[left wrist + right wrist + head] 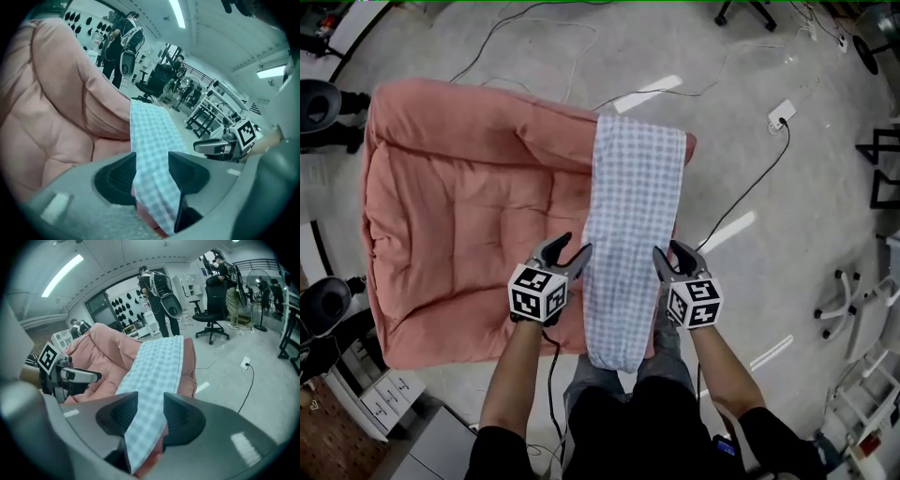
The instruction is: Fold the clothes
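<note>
A long folded strip of light checked cloth [633, 216] lies down the right part of a pink quilt [459, 206], its near end hanging towards the person's legs. My left gripper [574, 246] sits at the strip's left edge and my right gripper [668, 248] at its right edge, level with each other. In the left gripper view the cloth [150, 131] runs through the gap of the left gripper [152, 164], whose jaws stand apart. In the right gripper view the cloth [157, 362] likewise passes between the spread jaws of the right gripper [150, 401]. Neither pair visibly pinches it.
The quilt lies on a grey floor crossed by cables, with a power strip [781, 112] at the far right. A white drawer unit [384, 398] stands at the lower left, and a chair base [848, 305] at the right. People and office chairs [213, 305] stand in the background.
</note>
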`<control>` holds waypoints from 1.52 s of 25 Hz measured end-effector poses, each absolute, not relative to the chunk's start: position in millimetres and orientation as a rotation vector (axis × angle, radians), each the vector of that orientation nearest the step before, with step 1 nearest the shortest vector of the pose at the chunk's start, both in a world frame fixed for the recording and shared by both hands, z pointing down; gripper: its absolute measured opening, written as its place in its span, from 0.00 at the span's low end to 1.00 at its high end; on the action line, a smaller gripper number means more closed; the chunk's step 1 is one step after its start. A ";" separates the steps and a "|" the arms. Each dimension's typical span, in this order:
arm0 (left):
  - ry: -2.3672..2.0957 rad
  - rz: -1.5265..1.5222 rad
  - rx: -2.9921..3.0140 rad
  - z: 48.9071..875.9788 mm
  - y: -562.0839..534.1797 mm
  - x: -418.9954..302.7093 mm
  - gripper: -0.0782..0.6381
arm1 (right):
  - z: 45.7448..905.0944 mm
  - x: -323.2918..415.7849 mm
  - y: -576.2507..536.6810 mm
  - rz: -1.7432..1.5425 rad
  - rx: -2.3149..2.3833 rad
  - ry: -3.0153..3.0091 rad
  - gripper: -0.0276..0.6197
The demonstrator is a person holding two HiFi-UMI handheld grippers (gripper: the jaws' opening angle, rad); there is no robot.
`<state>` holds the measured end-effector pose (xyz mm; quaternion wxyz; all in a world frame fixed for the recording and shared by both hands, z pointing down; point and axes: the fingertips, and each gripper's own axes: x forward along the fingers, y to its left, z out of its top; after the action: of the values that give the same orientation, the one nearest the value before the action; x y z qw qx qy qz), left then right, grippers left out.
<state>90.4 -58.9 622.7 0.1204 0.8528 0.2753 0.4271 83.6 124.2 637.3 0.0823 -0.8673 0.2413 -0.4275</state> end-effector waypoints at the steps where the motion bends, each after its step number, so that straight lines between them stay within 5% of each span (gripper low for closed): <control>1: 0.808 1.253 2.471 630.9 -57.1 91.5 0.43 | 643.9 83.5 126.9 -1.285 -2.582 0.701 0.31; 20: 0.899 1.271 2.212 757.0 -53.4 104.8 0.58 | 735.7 88.7 100.8 -1.210 -2.198 0.760 0.52; 32: 0.920 1.217 1.821 775.4 -27.7 89.4 0.62 | 742.6 82.3 76.2 -1.167 -1.852 0.821 0.52; 34: 0.971 1.190 1.743 767.5 -19.1 85.7 0.58 | 733.5 81.8 68.8 -1.132 -1.738 0.843 0.45; 38: 1.059 1.136 1.702 742.7 -14.0 80.2 0.36 | 709.2 73.2 61.0 -1.079 -1.607 0.929 0.31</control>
<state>80.2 -14.0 742.7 0.4067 0.6749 0.4199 0.4504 73.2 61.0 709.2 0.4770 -0.6579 0.3802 -0.4417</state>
